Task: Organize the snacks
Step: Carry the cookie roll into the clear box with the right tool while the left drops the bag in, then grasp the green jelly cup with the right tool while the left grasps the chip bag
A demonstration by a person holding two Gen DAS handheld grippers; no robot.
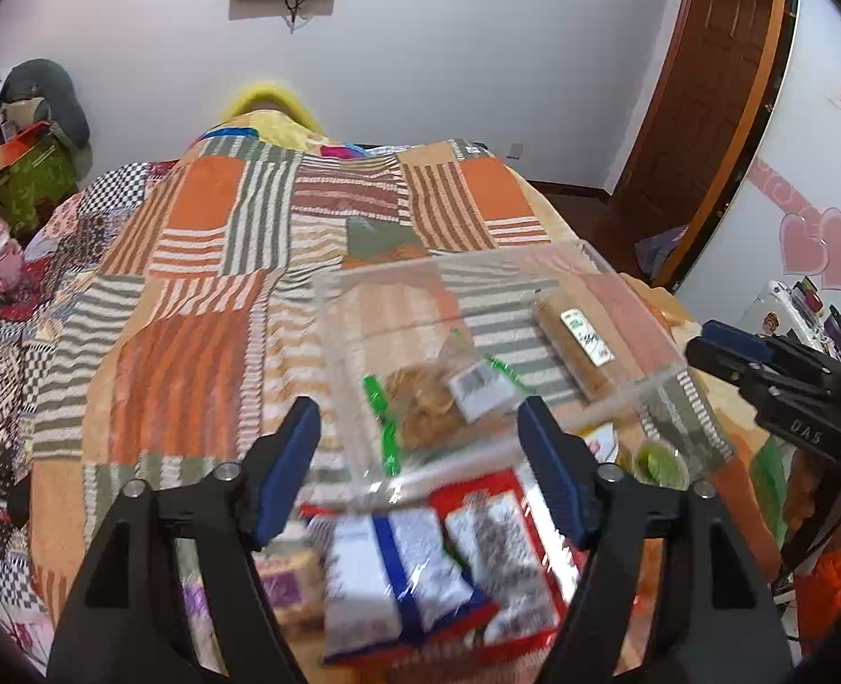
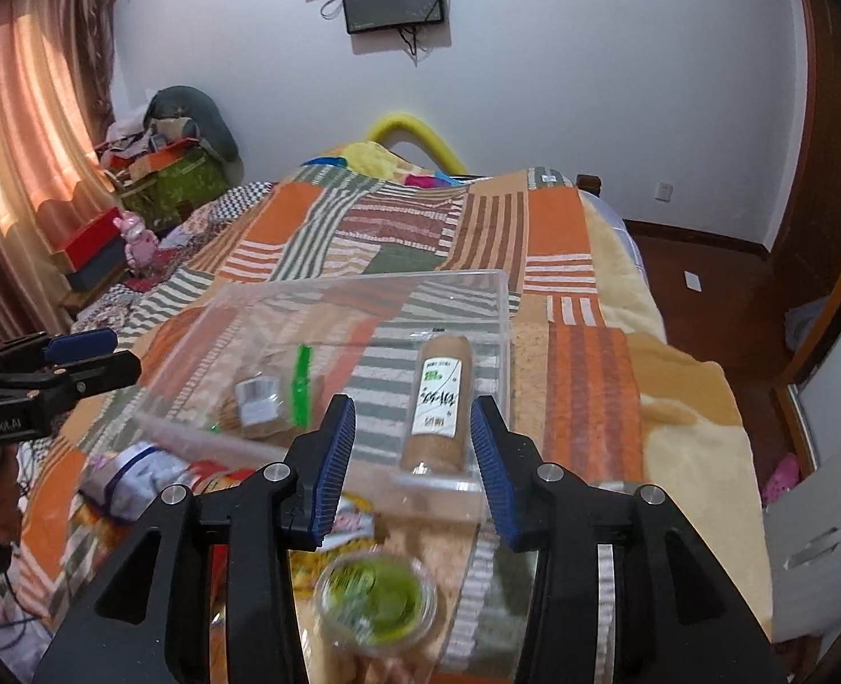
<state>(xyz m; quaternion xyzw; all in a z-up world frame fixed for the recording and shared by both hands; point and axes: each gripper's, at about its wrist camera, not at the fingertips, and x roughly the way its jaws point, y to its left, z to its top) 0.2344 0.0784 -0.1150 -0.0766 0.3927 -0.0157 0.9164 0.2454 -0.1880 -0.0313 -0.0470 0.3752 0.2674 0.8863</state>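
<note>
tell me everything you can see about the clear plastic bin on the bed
The clear plastic bin is a shallow, see-through rectangular box with thin walls and no lid, sitting upright on the patchwork quilt. Inside lie a brown cylindrical snack pack with a white label and a clear bag of brown snacks with a green strip. Neither gripper touches it; loose snack packets lie near its front edge.

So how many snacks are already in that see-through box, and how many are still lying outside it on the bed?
In the clear box: 2, the tan roll pack and the cookie bag.
Outside it: at least 3, the green cup, the blue-striped pack and the red pack.
Total: at least 5; the blurred pile may hide more.
</note>
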